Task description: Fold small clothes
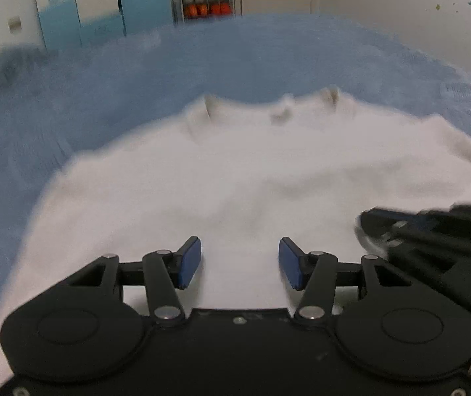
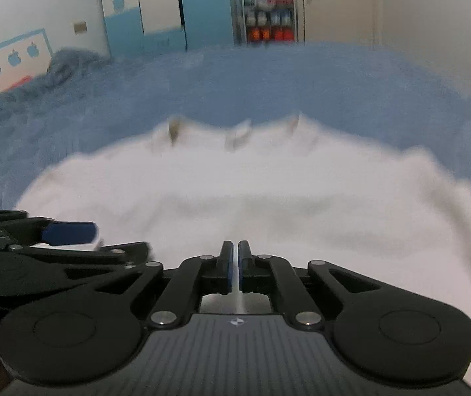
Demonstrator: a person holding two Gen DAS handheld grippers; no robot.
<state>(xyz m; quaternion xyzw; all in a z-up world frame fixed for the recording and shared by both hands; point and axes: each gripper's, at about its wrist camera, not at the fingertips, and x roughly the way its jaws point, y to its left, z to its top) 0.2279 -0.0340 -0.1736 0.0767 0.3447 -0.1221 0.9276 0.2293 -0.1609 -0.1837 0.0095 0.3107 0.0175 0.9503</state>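
A white garment [image 1: 235, 181] lies spread on a blue fuzzy blanket [image 1: 235, 56], filling the lower middle of both wrist views. Its far edge is scalloped, with three small tan loops or tabs [image 1: 329, 95] standing along it; motion blur keeps their exact nature unclear. Soft creases run across the cloth.

The left gripper [image 1: 240, 263] sits low over the near part of the garment with its jaws spread wide, the blue pads [image 1: 189, 262] well apart and nothing between them; white cloth shows in the gap. In the right wrist view the same gripper [image 2: 96, 232] comes in from the left edge, blurred, with one blue pad showing just above the cloth.

The right gripper [image 2: 237, 265] has its jaws pressed nearly together, only a thin slit between the blue-edged pads. A narrow strip of white runs through that slit, which looks like a pinch of the garment, though the blur makes this uncertain. In the left wrist view this gripper [image 1: 367, 224] enters from the right edge, lying close to the cloth.

Beyond the blanket stand a wall with blue-and-white panels [image 2: 156, 3] and a shelf unit [image 2: 270, 19] holding orange, blue and white items.
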